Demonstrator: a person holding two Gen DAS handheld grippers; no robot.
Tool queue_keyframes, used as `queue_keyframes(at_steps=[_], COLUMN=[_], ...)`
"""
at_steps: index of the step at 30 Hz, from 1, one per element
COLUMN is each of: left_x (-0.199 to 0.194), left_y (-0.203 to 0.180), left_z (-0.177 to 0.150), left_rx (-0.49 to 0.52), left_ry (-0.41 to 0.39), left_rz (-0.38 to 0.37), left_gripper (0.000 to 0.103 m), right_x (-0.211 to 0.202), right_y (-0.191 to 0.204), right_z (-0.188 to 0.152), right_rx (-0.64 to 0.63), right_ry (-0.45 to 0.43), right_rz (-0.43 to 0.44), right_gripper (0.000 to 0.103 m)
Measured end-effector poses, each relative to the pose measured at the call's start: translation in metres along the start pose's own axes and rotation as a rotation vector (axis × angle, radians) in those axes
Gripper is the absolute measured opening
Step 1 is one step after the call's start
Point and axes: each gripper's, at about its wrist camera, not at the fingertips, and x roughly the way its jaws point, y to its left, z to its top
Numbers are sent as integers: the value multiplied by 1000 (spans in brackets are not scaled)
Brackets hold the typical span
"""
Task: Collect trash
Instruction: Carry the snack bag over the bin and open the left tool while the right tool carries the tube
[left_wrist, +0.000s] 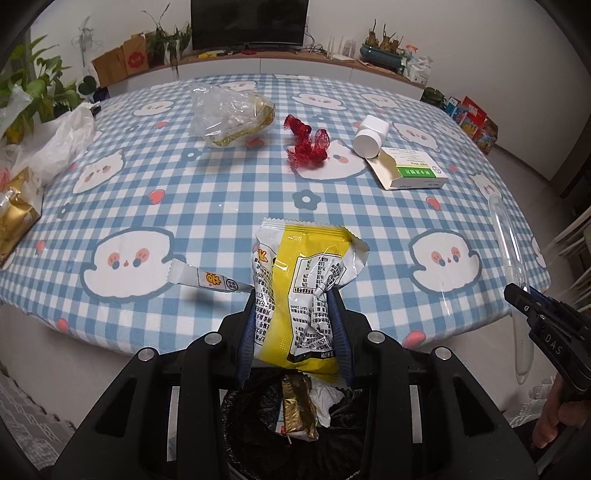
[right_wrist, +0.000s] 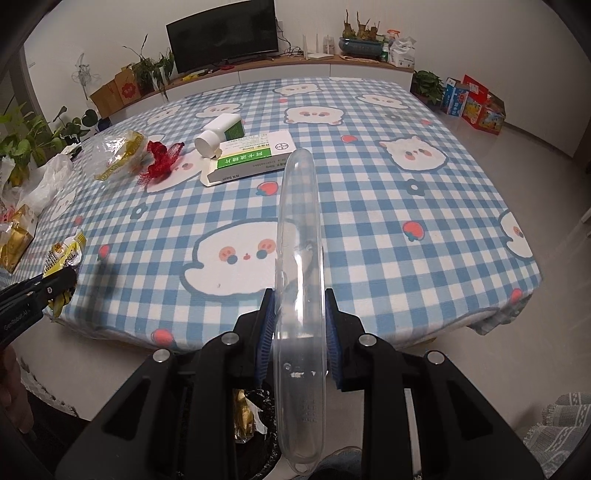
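Note:
My left gripper (left_wrist: 295, 295) is shut on a crumpled yellow and white snack wrapper (left_wrist: 303, 280), held in the air over a black-lined trash bin (left_wrist: 258, 413) with gold and white wrappers inside. My right gripper (right_wrist: 298, 299) is shut on a long clear plastic case (right_wrist: 300, 280), held at the table's near edge; the bin (right_wrist: 266, 410) shows below it. The case (left_wrist: 509, 236) and right gripper (left_wrist: 517, 295) show at the right of the left wrist view. The left gripper (right_wrist: 62, 280) with the wrapper (right_wrist: 64, 254) appears at the left of the right wrist view.
On the blue checked tablecloth (left_wrist: 221, 192) lie a white sachet (left_wrist: 207, 280), a clear plastic bag (left_wrist: 229, 114), red netting (left_wrist: 306, 142), a white bottle (left_wrist: 371, 134), a green and white medicine box (left_wrist: 410, 170), white bags (left_wrist: 62, 140) and gold packets (left_wrist: 14, 218). Plants and a TV stand behind.

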Motion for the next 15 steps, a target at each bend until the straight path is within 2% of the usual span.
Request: queue_keyframes(at_steps=[8, 15], left_x=[-4, -7], left_y=[-12, -13], left_z=[-36, -70], left_rx=[-9, -17], left_ry=[19, 22], left_rz=[-36, -35], left_gripper=[35, 35], right_x=[-8, -16], right_y=[-1, 3], right_z=[-39, -66], right_rx=[9, -11], right_ry=[-5, -13], right_rz=[-4, 0], right_gripper=[24, 24])
